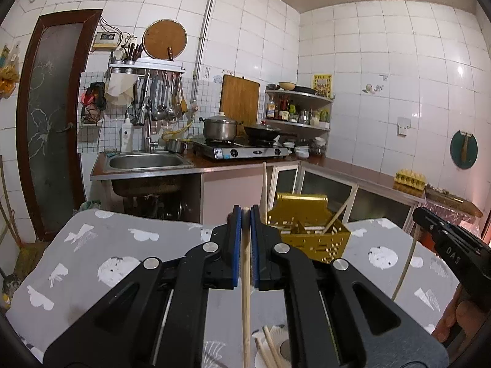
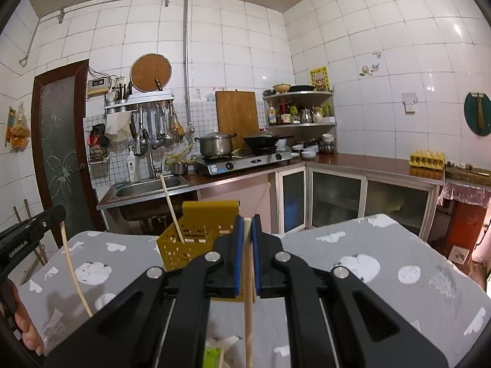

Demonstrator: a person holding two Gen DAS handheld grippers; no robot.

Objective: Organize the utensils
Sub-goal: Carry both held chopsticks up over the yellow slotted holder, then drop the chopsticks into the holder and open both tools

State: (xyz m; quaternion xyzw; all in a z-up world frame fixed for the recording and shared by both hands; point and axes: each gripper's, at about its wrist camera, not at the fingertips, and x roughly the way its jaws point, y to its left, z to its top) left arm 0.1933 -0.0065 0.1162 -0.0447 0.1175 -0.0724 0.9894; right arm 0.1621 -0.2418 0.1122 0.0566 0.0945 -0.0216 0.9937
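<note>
A yellow perforated utensil holder (image 1: 310, 233) stands on the grey patterned tablecloth (image 1: 92, 257), with chopsticks (image 1: 340, 211) leaning in it. It also shows in the right wrist view (image 2: 187, 242). My left gripper (image 1: 245, 211) is shut on a pale wooden chopstick (image 1: 245, 291), held above the table just left of the holder. My right gripper (image 2: 247, 219) is shut on another wooden chopstick (image 2: 248, 300), just right of the holder. Several loose chopsticks (image 1: 270, 349) lie below on a white plate.
The right gripper's body (image 1: 454, 245) is at the right of the left wrist view; the left one (image 2: 27, 236) is at the left of the right wrist view. Behind the table are a sink (image 1: 147, 161), stove with pots (image 1: 242, 150) and counter cabinets (image 2: 362, 196).
</note>
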